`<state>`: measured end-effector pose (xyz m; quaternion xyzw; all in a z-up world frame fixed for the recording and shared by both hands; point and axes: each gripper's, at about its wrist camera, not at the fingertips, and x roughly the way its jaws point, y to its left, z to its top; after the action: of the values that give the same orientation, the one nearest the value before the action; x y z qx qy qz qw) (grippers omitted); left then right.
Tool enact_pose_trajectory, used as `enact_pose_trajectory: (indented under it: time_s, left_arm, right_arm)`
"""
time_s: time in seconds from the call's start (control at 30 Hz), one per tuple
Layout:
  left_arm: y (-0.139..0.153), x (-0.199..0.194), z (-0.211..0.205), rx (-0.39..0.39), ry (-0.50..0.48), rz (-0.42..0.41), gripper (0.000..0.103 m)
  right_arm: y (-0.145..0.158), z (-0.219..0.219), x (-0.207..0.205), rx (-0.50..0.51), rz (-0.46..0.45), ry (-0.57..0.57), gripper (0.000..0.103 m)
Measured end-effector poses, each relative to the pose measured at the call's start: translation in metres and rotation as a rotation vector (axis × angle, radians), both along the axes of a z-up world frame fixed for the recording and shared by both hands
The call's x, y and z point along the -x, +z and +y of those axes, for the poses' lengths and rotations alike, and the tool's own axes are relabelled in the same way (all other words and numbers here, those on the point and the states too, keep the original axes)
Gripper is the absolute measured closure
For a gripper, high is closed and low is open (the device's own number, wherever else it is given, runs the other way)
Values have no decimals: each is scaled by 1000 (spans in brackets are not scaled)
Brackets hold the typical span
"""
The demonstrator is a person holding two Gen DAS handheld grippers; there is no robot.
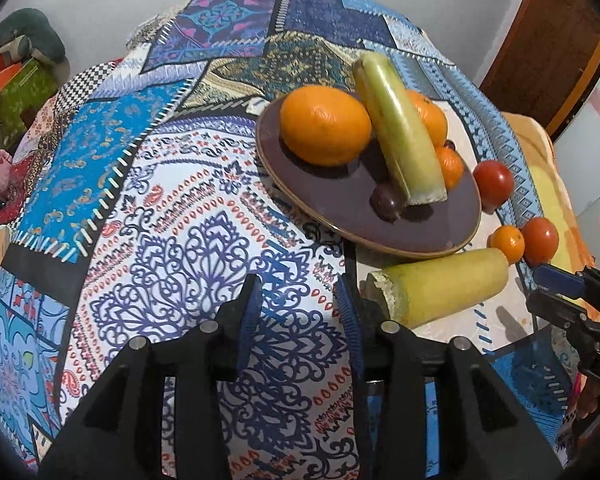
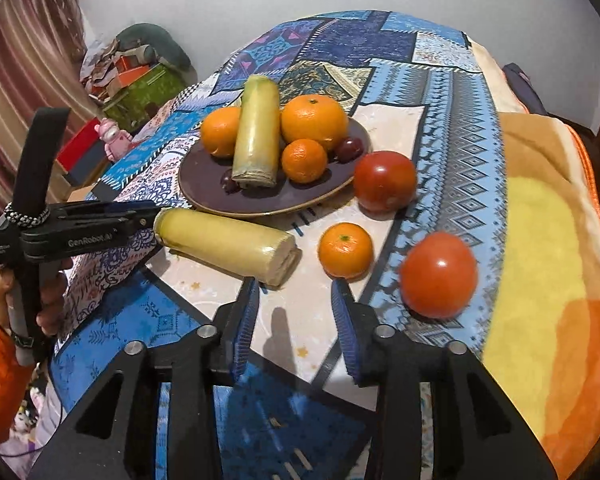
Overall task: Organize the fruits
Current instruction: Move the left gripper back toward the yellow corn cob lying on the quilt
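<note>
A brown plate (image 2: 260,200) holds three oranges, the largest (image 2: 314,120) at the back, a yellow-green cut stalk (image 2: 256,136) and dark plums (image 2: 350,148). Off the plate, on the cloth, lie a second yellow stalk (image 2: 224,242), a small orange (image 2: 345,250) and two tomatoes (image 2: 384,180) (image 2: 438,274). My right gripper (image 2: 296,308) hangs open over bare cloth just in front of the small orange and the stalk's cut end. My left gripper (image 1: 300,304) is open too, with nothing between its fingers, left of the loose stalk (image 1: 444,284) and near the plate (image 1: 380,232).
A patterned patchwork cloth (image 1: 160,200) covers the table, with an orange-yellow blanket (image 2: 548,240) along its right side. Boxes and clutter (image 2: 140,80) stand beyond the far left edge. A hand in an orange sleeve (image 2: 4,344) holds the left gripper.
</note>
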<state>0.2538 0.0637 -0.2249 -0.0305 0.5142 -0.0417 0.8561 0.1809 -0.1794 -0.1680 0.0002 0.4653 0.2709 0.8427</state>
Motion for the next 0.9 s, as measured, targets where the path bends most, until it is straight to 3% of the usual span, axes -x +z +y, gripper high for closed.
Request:
enact_pose_trajectory:
  time_s: [0.1, 0.37, 0.53, 0.67, 0.83, 0.9]
  left_arm:
    - [0, -1, -5, -24, -14, -4, 62]
    - [4, 13, -18, 5, -82, -8, 62]
    - [10, 31, -37, -37, -127, -35, 63]
    - [13, 40, -35, 24, -134, -14, 62]
    - [37, 43, -32, 41, -116, -64, 61]
    - [45, 39, -35, 49, -123, -82, 53]
  right_arm:
    - [-3, 7, -2, 6, -8, 4, 81]
    - [-11, 7, -7, 30, -3, -26, 83]
    - [-15, 13, -4, 43, 3, 3, 81]
    - [-12, 4, -1, -4, 21, 5, 82]
    - [-1, -11, 2, 5, -5, -21, 82]
    - [2, -17, 2, 8, -14, -40, 82]
